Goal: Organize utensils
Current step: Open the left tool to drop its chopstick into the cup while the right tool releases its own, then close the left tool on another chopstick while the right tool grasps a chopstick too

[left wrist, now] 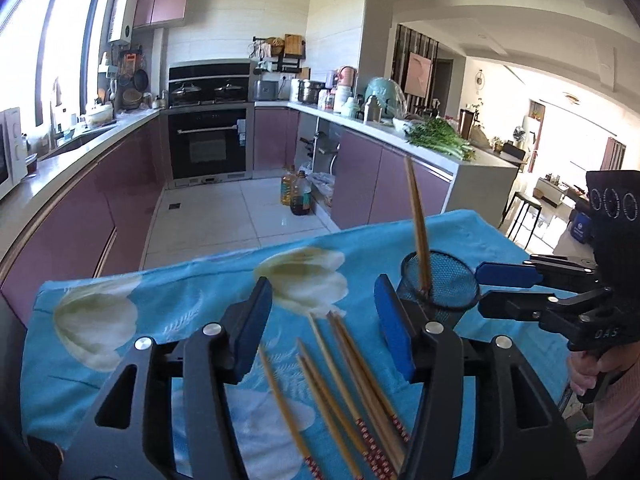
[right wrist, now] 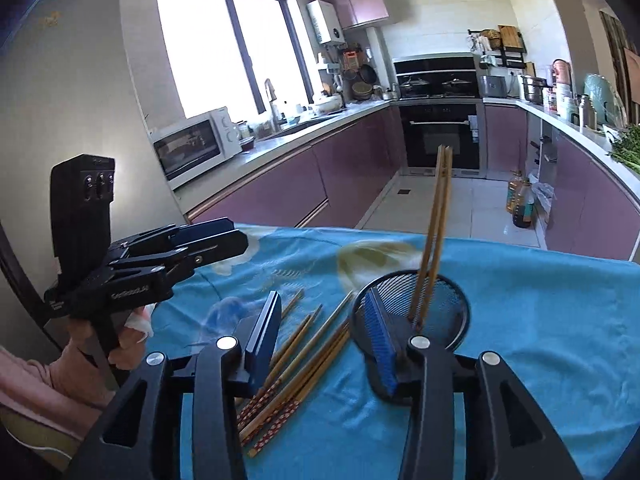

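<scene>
Several wooden chopsticks [left wrist: 340,364] with red-patterned ends lie loose on the blue flowered cloth [left wrist: 168,312]. My left gripper [left wrist: 324,320] hangs just above them, open, with nothing pressed between its blue pads. To its right stands a black mesh holder [left wrist: 444,280] with a pair of chopsticks [left wrist: 418,232] upright inside. My right gripper [left wrist: 480,288] reaches in from the right beside the holder. In the right wrist view my right gripper [right wrist: 324,320] is open. The loose chopsticks [right wrist: 304,360] lie below its left finger and the holder [right wrist: 440,300] is behind its right finger. My left gripper [right wrist: 240,236] shows at the left.
The cloth-covered table ends at its far edge [right wrist: 400,236], with tiled floor beyond. Two oil bottles [left wrist: 298,196] stand on the floor by purple cabinets. Counters run along both sides, with a microwave [right wrist: 192,148] on the left one and greens [left wrist: 440,138] on the right one. A person's hand and pink sleeve [right wrist: 52,376] hold the left gripper.
</scene>
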Motion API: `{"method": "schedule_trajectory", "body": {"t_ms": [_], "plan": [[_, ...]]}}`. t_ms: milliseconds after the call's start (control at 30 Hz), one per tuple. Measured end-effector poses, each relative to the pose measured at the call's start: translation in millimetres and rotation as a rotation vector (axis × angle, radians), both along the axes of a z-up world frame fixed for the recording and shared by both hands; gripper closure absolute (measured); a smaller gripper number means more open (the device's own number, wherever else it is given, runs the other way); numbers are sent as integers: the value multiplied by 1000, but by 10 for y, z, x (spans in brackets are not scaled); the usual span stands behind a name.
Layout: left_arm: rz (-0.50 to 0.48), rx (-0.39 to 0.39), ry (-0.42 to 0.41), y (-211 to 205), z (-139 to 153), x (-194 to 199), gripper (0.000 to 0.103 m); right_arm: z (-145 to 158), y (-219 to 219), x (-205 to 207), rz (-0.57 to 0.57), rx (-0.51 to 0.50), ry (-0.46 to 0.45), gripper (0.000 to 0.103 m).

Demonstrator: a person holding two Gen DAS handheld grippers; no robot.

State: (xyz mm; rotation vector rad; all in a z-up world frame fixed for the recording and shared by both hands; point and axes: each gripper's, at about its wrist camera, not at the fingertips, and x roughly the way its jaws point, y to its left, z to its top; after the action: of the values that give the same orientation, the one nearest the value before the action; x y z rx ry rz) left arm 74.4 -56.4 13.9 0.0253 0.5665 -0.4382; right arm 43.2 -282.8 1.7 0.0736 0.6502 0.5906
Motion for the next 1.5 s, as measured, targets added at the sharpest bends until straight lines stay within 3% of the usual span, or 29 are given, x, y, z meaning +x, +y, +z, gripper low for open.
{"method": "schedule_trajectory", "body": {"t_ms": [300, 500, 800, 900, 1167, 1500], "plan": [[40, 69, 217, 345, -778, 29, 50, -664, 393, 115, 26, -69, 192, 62], [35, 71, 267, 289, -1105, -28, 50, -886, 459, 121, -2, -94, 232, 66], [26, 76, 290, 263, -1174, -43, 50, -1004, 554, 186, -38, -173, 246, 70], [22, 76, 293, 270, -1177, -23, 51, -973, 497, 174, -35, -130, 256, 70], [4, 88, 313, 236, -1250, 50, 57, -964, 326, 226, -127, -125, 263, 75], [-2, 99, 340, 199, -1328, 143, 65, -1032, 370, 277, -136, -138, 276, 77]]}}
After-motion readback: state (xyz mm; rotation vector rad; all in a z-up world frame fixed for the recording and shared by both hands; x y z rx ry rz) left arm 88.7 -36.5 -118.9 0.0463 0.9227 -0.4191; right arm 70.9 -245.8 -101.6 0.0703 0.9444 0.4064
